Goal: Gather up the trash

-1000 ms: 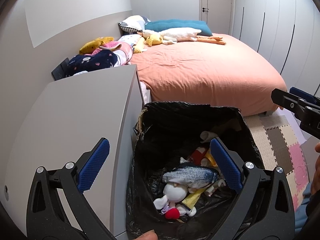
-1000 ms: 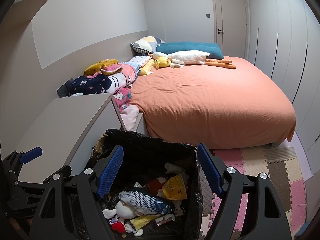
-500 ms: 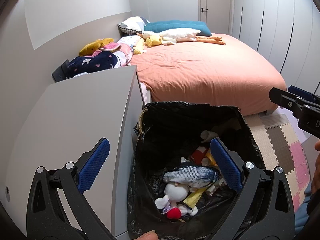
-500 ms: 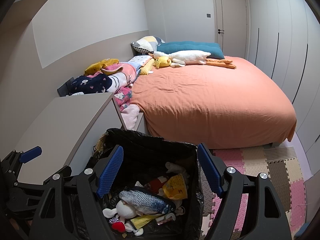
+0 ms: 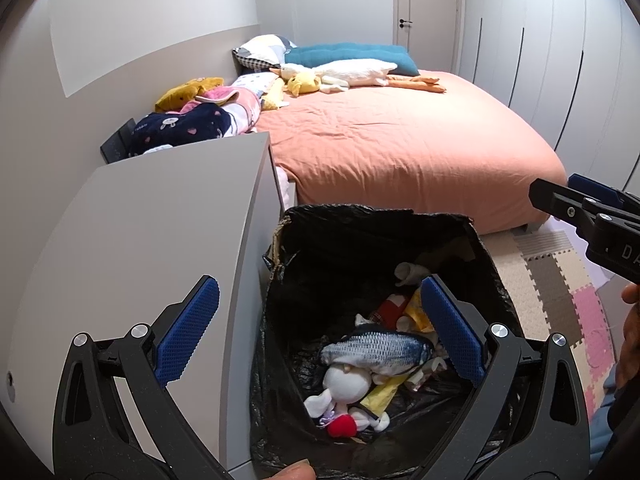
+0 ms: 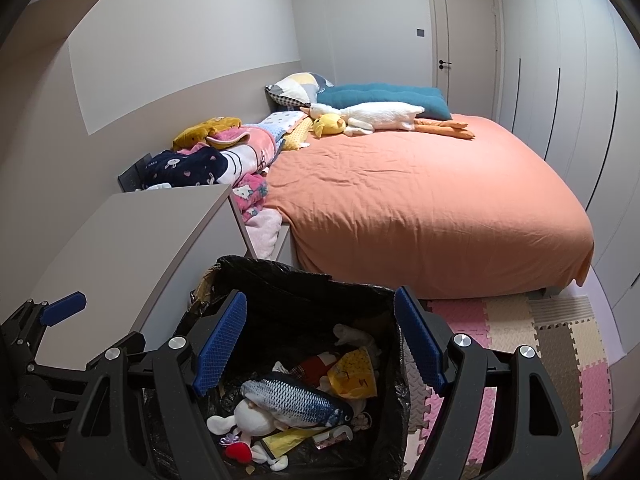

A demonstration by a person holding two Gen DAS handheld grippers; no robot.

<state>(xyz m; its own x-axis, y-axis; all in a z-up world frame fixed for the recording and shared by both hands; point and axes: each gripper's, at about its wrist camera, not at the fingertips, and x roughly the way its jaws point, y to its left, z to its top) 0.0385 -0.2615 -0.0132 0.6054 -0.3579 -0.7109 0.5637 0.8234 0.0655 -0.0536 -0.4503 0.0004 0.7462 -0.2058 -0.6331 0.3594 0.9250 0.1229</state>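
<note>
Trash bin (image 5: 376, 240), one, lined with a black bag, stood on the floor against the end of one grey desk (image 5: 160, 240) and near the foot of the bed (image 5: 400, 140). Bed: one, orange cover, with one teal pillow (image 6: 380, 96), one checked pillow (image 6: 296, 88), one long white goose toy (image 6: 380, 116) and one small yellow plush (image 6: 328, 125) at the head. Folded blankets (image 6: 224, 156) were piled between bed and wall. Floor carried foam puzzle mats (image 6: 540, 340) in pink, beige and grey. Room: pale walls, one closed door (image 6: 464, 40), a wardrobe front on the right.

Inside the bin lay one plush fish (image 6: 296, 402) on top, one white doll (image 5: 346, 384) under it, one yellow wrapper (image 6: 354, 372), and smaller scraps, count unclear.

Left tool (image 5: 316, 334): jaws wide, nothing between the pads, held over the bin. Right tool (image 6: 320, 344): jaws wide, empty, also above the bin.
</note>
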